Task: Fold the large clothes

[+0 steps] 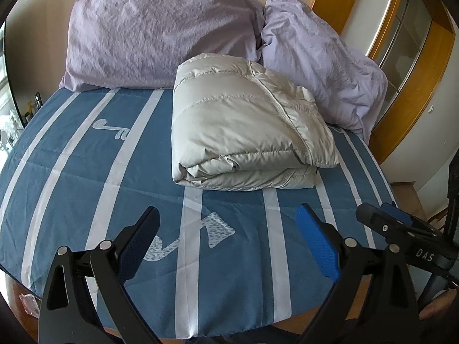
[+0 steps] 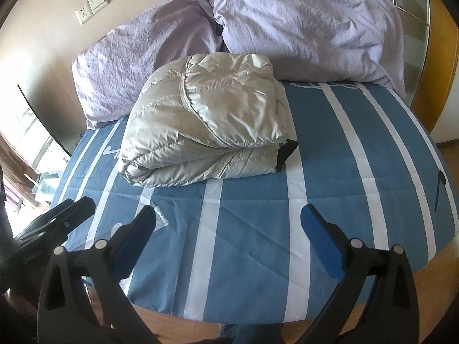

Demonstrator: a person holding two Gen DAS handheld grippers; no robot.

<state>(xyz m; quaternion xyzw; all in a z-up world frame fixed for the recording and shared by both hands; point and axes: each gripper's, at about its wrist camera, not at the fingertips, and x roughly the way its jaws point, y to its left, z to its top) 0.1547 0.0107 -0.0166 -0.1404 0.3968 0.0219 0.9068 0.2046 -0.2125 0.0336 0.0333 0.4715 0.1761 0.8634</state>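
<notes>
Jacket (image 1: 246,132) sat folded ahead of both grippers, untouched. Nearest, left gripper (image 1: 229,243) and right gripper (image 2: 229,240) hung spread wide and empty over the striped bed (image 1: 86,172); beyond the jacket, two lilac pillows (image 2: 301,28) leaned against the wall.

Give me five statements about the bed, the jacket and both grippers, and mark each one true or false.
1. The cream quilted puffer jacket lies folded into a bundle on the blue sheet with white stripes. True.
2. The left gripper is clamped on the jacket. False: it is open, apart from it.
3. Two lilac pillows sit behind the jacket. True.
4. The right gripper holds a pillow corner. False: it is open and holds nothing.
5. The jacket hangs off the bed edge. False: it rests wholly on the sheet.
</notes>
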